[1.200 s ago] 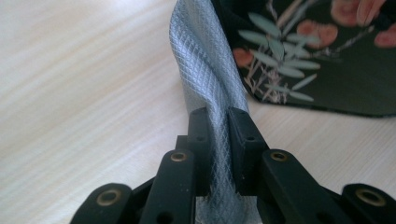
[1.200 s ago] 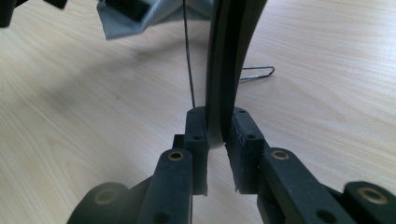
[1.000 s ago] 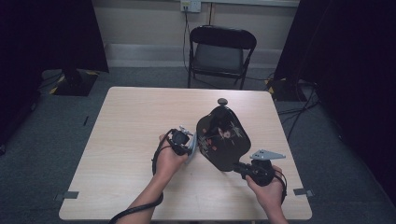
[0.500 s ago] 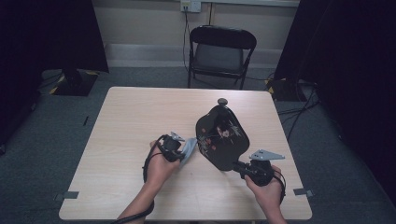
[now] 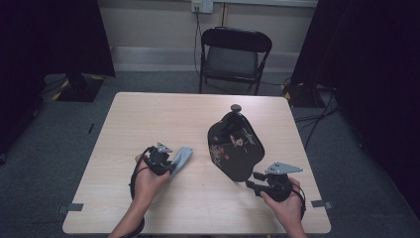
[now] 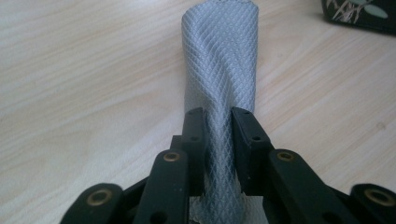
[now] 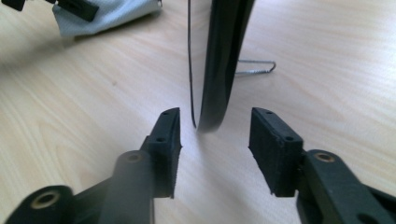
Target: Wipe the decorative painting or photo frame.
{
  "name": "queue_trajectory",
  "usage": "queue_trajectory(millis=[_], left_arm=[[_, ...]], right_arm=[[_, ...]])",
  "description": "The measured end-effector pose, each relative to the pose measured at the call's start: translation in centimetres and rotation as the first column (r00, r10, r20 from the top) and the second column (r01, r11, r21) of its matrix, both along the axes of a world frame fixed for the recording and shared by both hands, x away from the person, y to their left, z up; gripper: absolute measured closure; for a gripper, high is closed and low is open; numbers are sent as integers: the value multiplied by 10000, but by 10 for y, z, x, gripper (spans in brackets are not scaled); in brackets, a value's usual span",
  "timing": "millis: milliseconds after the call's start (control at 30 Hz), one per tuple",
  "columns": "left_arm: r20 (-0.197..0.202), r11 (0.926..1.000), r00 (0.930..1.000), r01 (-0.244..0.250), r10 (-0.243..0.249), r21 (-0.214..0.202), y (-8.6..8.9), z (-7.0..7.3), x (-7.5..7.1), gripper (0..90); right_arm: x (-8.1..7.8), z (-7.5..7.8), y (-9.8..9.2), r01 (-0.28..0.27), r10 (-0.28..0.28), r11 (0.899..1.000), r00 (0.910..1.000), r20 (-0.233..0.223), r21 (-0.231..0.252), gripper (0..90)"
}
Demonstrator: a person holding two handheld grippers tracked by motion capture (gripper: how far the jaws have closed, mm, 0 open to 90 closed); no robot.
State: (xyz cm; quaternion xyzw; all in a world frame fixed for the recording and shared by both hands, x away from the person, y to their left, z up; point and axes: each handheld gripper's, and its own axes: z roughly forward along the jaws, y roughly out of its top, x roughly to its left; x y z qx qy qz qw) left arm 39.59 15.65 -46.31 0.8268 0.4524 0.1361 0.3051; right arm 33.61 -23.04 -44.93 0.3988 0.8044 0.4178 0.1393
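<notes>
A black panel (image 5: 236,146) painted with flowers stands upright on a wire stand (image 7: 254,69) at the table's middle right. My right gripper (image 5: 251,179) sits at its near edge. Its jaws have just been opening and now stand apart on either side of the panel's thin rim (image 7: 224,56), touching neither face. My left gripper (image 5: 168,166) rests to the panel's left, shut on a grey woven cloth (image 6: 219,56). Its jaws have just been opening slightly, but the pads still pinch the cloth, which lies forward over the wood (image 5: 182,156).
The pale wooden table (image 5: 148,114) has bare room at the left and back. A black folding chair (image 5: 235,52) stands behind the far edge. The panel's top knob (image 5: 236,107) points toward the chair.
My left hand has drawn the cloth leftward, away from the panel's face. The right gripper's jaws have spread off the panel's rim while that hand stayed put.
</notes>
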Motion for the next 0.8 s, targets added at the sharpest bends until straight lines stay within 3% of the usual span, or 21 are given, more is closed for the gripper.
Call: queue_trajectory(millis=[133,233,433,567,800], left_arm=[[181,9996,9997,-172,176,-211,6,-4,-4,625],[257,9999,9996,-63,67,-136,11,-4,-6,529],[397,9987,9992,84,-65,-495,19,-4,-14,329],[364,9984,9988,352,-336,-452,26,-4,-22,292],[300,9985,9994,210,-195,-511,44,-10,-30,261]], right_arm=[[0,-2,-8,88,-87,10000,9999,134,-27,480],[0,-4,-12,225,-226,9997,9996,148,60,455],[1,-6,-13,169,-166,9998,9993,336,-112,392],[2,-10,-15,196,-192,9996,9996,218,-181,355],[1,-15,-21,118,-111,9995,9996,257,-285,298]])
